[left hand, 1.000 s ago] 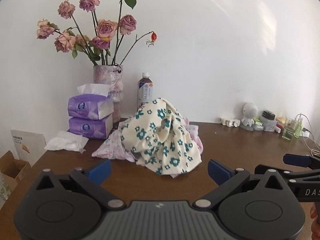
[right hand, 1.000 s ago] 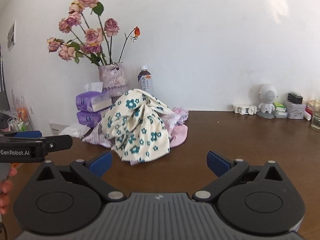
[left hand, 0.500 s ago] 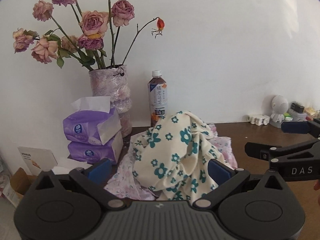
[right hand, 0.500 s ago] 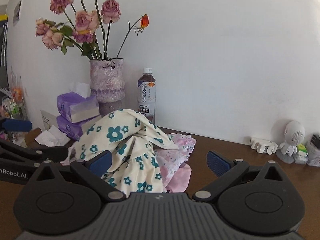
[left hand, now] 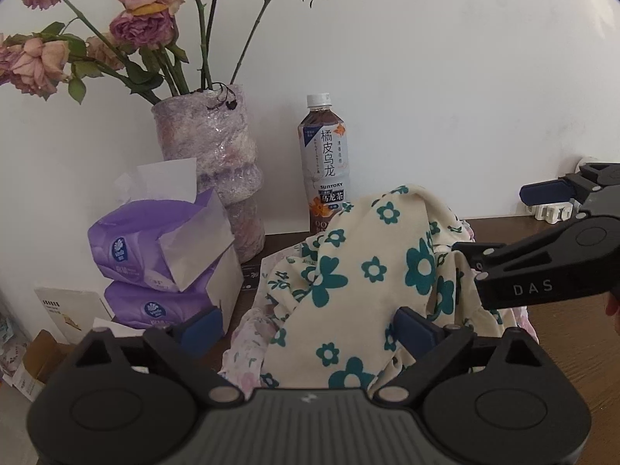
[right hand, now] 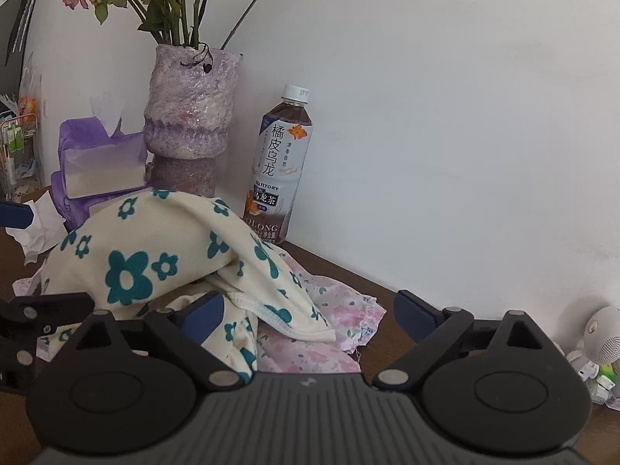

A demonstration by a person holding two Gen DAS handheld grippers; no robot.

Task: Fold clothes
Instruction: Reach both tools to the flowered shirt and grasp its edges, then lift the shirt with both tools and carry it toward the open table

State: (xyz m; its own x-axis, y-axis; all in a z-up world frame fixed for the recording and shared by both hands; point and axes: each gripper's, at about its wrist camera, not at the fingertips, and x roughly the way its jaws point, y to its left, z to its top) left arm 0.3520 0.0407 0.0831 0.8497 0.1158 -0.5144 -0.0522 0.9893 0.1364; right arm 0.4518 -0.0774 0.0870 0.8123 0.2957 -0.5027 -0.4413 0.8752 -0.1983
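A cream garment with teal flowers [left hand: 368, 271] lies bunched in a heap on the brown table [left hand: 573, 341], over a pink floral garment [left hand: 248, 345]. My left gripper [left hand: 308, 325] is open, its blue fingertips straddling the heap's near side with the cloth between them. My right gripper [left hand: 492, 221] comes in from the right at the heap's top edge. In the right wrist view the cream garment [right hand: 155, 248] and the pink garment [right hand: 337, 310] lie just ahead. There my right gripper [right hand: 310, 310] is open over the cloth, and my left gripper [right hand: 58, 257] shows at the left edge.
Right behind the heap, against the white wall, stand a purple vase of dried roses [left hand: 209, 162] and a tea bottle [left hand: 325, 162]. Stacked purple tissue packs [left hand: 155, 255] sit to the left. A small white figure [right hand: 604, 333] stands at the far right.
Both grippers have moved forward and closed in on the heap, which now fills the lower view. Both stayed open. The clothes have not moved.
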